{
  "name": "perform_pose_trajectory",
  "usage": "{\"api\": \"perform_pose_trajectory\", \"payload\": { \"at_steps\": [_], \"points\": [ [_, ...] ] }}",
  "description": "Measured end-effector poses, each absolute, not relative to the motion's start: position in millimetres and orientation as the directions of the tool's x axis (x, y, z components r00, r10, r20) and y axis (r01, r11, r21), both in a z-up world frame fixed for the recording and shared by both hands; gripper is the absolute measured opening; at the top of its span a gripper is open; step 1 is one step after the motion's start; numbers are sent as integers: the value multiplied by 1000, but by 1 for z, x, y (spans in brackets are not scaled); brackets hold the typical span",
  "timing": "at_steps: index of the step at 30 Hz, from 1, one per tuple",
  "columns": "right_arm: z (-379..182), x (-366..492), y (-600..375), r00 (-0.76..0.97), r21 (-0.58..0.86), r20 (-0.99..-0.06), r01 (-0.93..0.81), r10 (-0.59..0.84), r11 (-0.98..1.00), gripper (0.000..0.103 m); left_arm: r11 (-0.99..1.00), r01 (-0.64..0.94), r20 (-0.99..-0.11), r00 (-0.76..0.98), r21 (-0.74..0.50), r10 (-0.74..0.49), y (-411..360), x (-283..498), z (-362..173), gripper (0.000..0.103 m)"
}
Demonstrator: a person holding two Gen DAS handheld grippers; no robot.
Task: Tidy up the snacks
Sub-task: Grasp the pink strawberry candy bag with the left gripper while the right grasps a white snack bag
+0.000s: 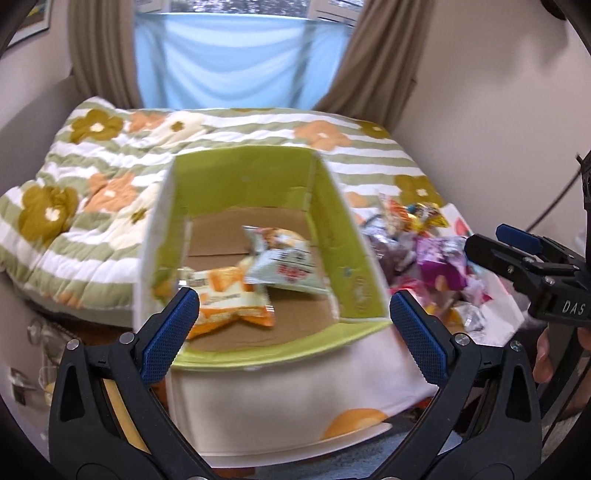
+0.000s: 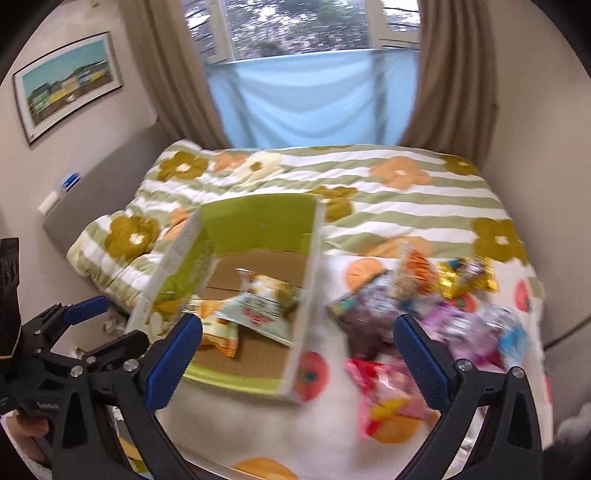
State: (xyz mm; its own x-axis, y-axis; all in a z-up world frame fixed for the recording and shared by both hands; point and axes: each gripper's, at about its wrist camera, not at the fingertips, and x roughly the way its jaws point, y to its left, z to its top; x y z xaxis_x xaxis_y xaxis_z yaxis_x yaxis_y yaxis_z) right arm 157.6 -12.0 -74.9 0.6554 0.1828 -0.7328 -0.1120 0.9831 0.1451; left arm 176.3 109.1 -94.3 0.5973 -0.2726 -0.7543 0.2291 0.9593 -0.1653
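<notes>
**Both grippers spread above the snack box**

The left gripper and right gripper hang with fingers apart, holding nothing. Beyond, the green cardboard box on the bed holds an orange packet and a pale packet; loose snacks lie beside it.

A home bedroom. A bed fills the middle of the room, covered by a quilt with green and white stripes and large flower motifs. Directly behind the bed, a window is flanked by brown curtains, with a pale blue cloth hung across its lower part. To the left of the bed, a framed landscape picture hangs on the plain wall, above a grey padded headboard that stands against that side of the bed.
</notes>
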Motion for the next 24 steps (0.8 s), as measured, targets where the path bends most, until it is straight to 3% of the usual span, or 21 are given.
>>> {"api": "perform_pose_trajectory", "payload": {
  "at_steps": [8,24],
  "points": [
    [-79,120,-105,664,97,-745,8,67,995,103,947,274,-773,559,-169,-300,19,167,-102,102],
    [-163,94,-222,488,153,-858,-62,164,986,103,976,157,-882,423,-153,-207,-125,179,-184,102]
  ]
}}
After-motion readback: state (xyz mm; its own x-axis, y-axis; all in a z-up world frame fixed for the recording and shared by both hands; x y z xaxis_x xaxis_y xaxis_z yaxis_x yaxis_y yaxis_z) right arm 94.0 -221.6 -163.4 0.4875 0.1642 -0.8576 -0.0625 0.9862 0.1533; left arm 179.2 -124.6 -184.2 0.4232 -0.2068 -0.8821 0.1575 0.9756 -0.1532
